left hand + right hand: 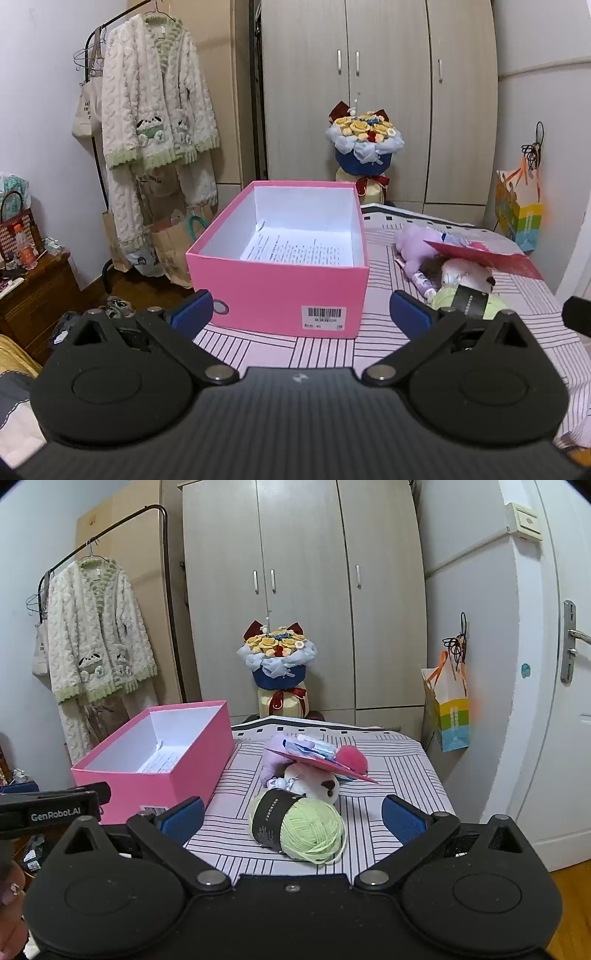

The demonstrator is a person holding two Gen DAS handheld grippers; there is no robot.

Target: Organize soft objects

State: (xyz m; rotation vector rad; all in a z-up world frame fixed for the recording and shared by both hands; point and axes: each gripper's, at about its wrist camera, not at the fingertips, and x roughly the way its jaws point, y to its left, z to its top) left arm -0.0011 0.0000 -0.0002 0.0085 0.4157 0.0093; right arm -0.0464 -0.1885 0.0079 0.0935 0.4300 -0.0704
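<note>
both grippers (301, 314) (291, 818) wide, tilted downward

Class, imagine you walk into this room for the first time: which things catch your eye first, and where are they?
The open pink box stands out on the left of the striped bed cover, with only printed paper inside. To its right lies a heap of soft toys, with a green yarn ball nearest. Behind, a flower bouquet stands before the wardrobe.

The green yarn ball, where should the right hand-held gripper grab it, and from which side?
Grip the yarn ball across its dark paper band, coming straight from the front. It lies on its side, nearest of the pile, between the open fingers of the right hand-held gripper, and the band looks firmer than the loose strands.
</note>
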